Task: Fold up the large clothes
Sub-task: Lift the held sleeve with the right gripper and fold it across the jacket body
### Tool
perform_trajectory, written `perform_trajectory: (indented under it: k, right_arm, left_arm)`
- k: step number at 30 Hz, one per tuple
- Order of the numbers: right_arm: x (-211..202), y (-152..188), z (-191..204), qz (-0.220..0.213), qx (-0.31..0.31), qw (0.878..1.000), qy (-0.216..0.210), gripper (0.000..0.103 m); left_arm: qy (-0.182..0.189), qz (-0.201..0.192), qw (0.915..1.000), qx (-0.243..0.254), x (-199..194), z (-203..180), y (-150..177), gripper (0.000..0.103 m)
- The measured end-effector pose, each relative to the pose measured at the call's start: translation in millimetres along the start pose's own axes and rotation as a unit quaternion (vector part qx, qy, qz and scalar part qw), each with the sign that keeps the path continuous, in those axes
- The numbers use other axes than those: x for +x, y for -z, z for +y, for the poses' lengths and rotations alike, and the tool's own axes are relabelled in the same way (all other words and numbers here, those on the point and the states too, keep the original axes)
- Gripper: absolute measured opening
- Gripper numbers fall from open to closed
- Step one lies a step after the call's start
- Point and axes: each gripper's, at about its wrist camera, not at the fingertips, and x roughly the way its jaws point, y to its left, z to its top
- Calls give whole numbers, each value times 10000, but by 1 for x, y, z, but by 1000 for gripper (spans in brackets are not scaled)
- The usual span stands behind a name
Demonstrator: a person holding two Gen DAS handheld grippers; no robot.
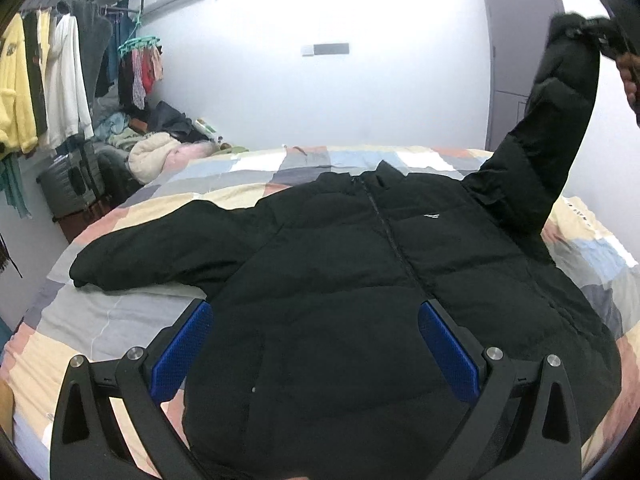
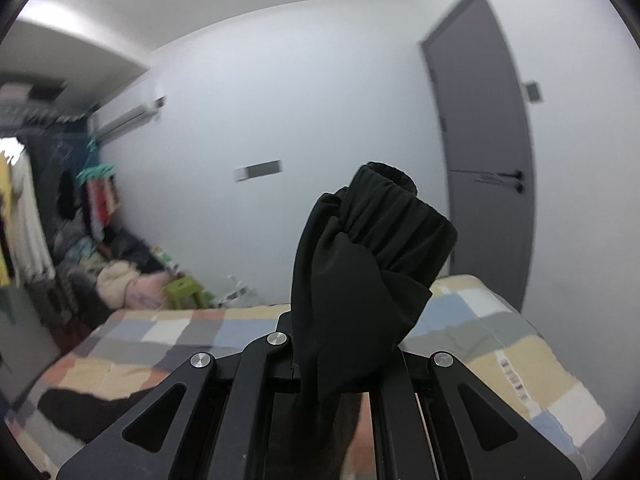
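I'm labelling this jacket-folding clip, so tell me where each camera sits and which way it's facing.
Left wrist view: on the left gripper, looking across the black puffer jacket spread on the patchwork bed cover; its open blue-padded fingers show, and a hand at the right edge.
Right wrist view: on the right gripper, raised, facing the white wall; its black fingers are shut on the jacket's elastic sleeve cuff.
Shared: jacket, bed cover, grey door, wall, hanging clothes.

Right tongs' (image 2: 340, 344) tips behind black cuff (image 2: 384, 232)
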Motion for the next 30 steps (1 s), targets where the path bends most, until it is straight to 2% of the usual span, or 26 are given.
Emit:
perform_trajectory:
  k: [5,8,14,21,25,30]
  right_arm:
    - [15,-1,74,111,-255,9983,-510,4]
    - [29,10,128,277,-623,9941,-843,4]
    - [47,56,221,686,-1215,9782,-1539,5]
    - [84,136,312,1419,-1508,9523,-2242,6]
    - [103,185,344,1857,-1529,9377,-2508,8]
    - [120,239,363,2280,-1563,9259,-2575,8]
  left_arm:
    - [-109,-66,9999,-78,6,16,-1,103]
    - [-125,8,9998,-179,14,27,1,103]
    - [-129,181,9989,-410,28,51,5,103]
    - [-130,250,9956,-896,33,88,11,103]
    - [-239,214,9934,-1103,36,105,14,103]
    - [-243,463,9899,-1320,50,119,21,103]
